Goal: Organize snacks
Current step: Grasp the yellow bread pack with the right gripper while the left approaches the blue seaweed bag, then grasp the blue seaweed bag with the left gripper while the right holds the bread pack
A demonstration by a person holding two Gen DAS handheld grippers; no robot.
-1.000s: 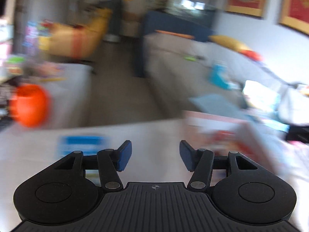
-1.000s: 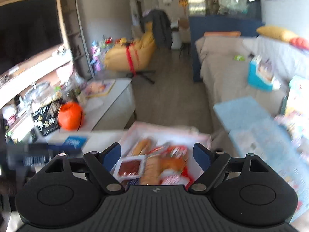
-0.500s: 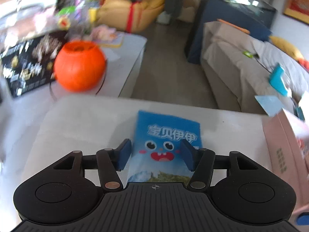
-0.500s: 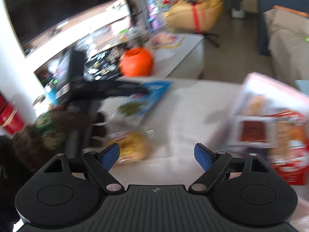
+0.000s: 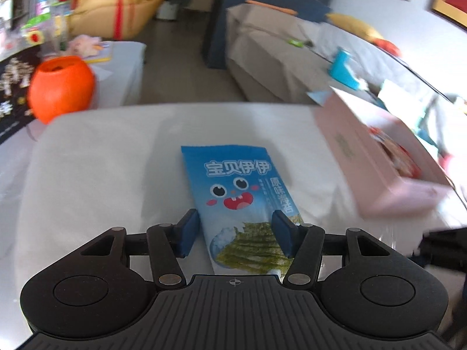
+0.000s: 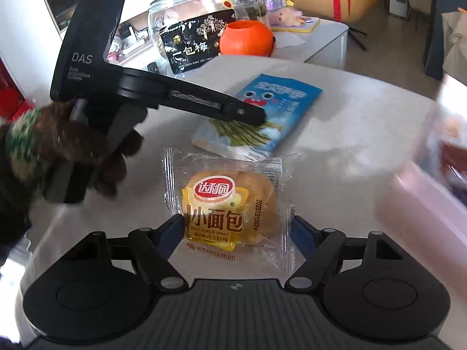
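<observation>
From the left gripper (image 5: 235, 234), bare white table (image 5: 102, 175) lies open from nine to eleven o'clock. A blue seaweed packet (image 5: 236, 192) fills twelve o'clock between the spread fingers. A pink box (image 5: 370, 157) walls off two o'clock. From the right gripper (image 6: 236, 232), a wrapped bread bun (image 6: 230, 204) sits at twelve o'clock, and the packet lies just beyond it. The left gripper and gloved hand (image 6: 58, 145) block ten o'clock. Bare table opens at one o'clock.

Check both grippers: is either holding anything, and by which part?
Nothing held. Left gripper is open astride the blue seaweed packet; right gripper is open astride the bread packet.
</observation>
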